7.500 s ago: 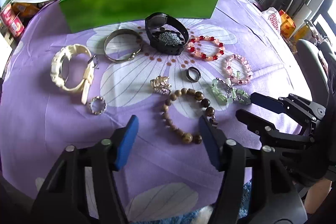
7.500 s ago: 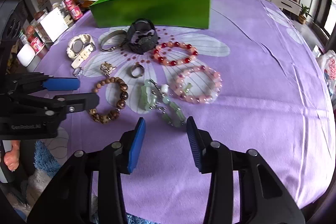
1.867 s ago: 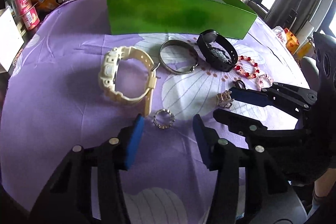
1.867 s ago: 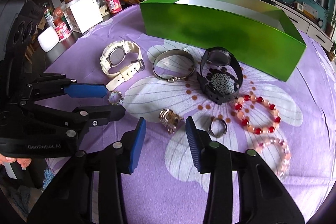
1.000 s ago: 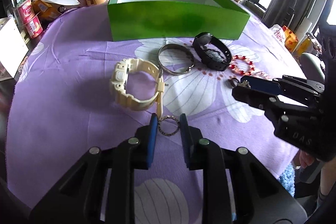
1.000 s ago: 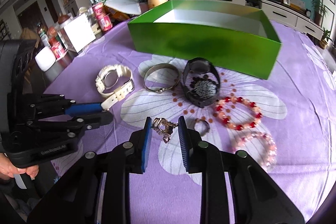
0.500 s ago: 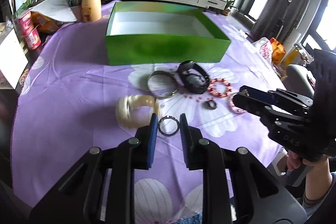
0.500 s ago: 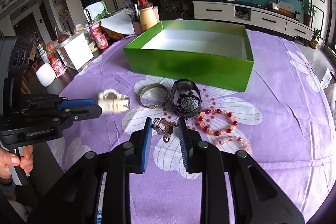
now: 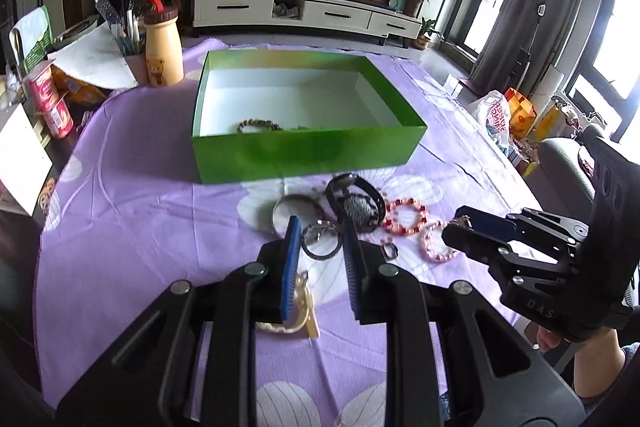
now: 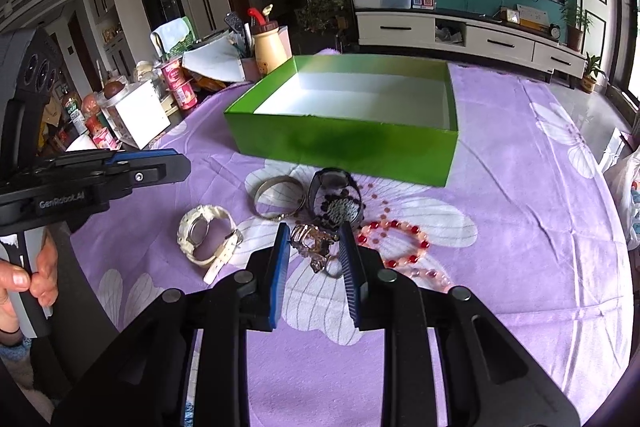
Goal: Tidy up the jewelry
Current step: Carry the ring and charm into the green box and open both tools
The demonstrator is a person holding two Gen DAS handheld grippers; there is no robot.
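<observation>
Your left hand-held gripper (image 9: pixel 319 242) is clenched on a small sparkling silver ring (image 9: pixel 321 239), held above the purple flowered desk (image 9: pixel 140 227). Your right hand-held gripper (image 10: pixel 313 247) grasps a gold-toned metal trinket (image 10: pixel 312 242), also raised. Beyond them lie a black watch (image 10: pixel 336 199), a silver bangle (image 10: pixel 276 201) and a red bead bracelet (image 10: pixel 396 243). The open green cardboard box (image 9: pixel 304 147) behind holds a brown bead bracelet (image 9: pixel 258 125).

box (image 9: pixel 304 151) top open; near wall fronts it; watch (image 9: pixel 354 201) just before wall
</observation>
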